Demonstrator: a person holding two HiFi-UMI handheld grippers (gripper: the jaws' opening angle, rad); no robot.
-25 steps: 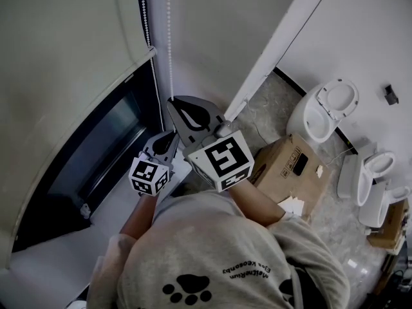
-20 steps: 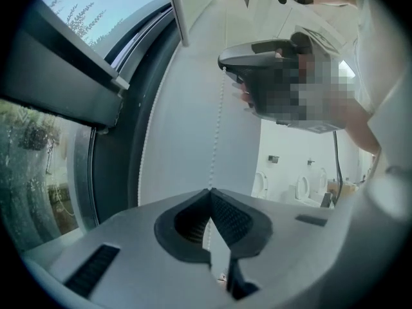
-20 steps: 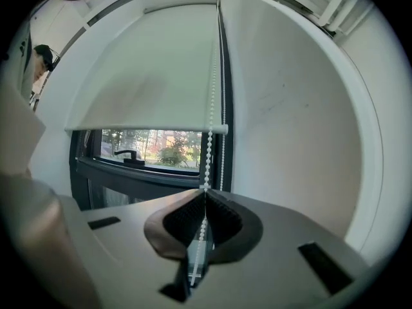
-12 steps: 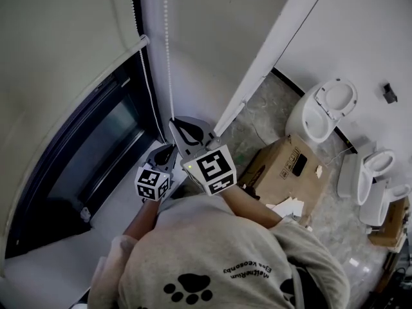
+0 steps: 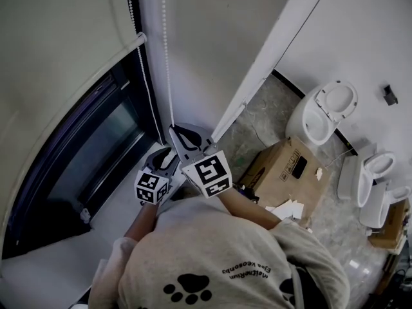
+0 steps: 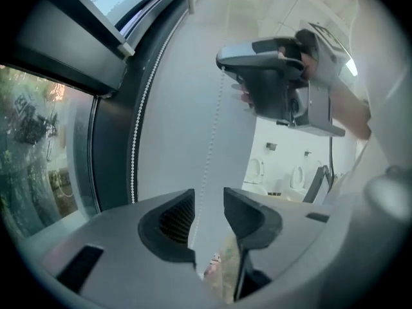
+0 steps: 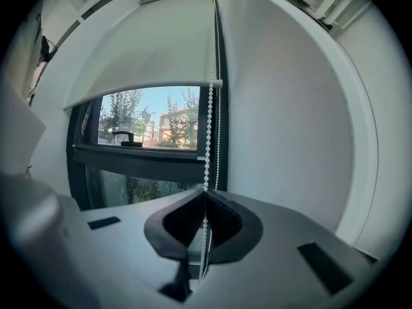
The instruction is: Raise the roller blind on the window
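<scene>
We find no legible word or number in any view. Each gripper carries black-and-white square markers, which are coded patterns and not text. One marker cube (image 5: pixel 207 174) sits at the rear of the right gripper (image 5: pixel 174 129), and a second marker cube (image 5: pixel 152 187) at the rear of the left gripper (image 5: pixel 171 149). Behind both grippers, the sweatshirt (image 5: pixel 212 237) bears a line of small print (image 5: pixel 250 270), upside down and too small to read, beside a paw-print graphic (image 5: pixel 188 288). To the right of the right gripper, the cardboard box (image 5: pixel 277 172) shows a dark patch (image 5: pixel 298 166) in which we can make out no text.
</scene>
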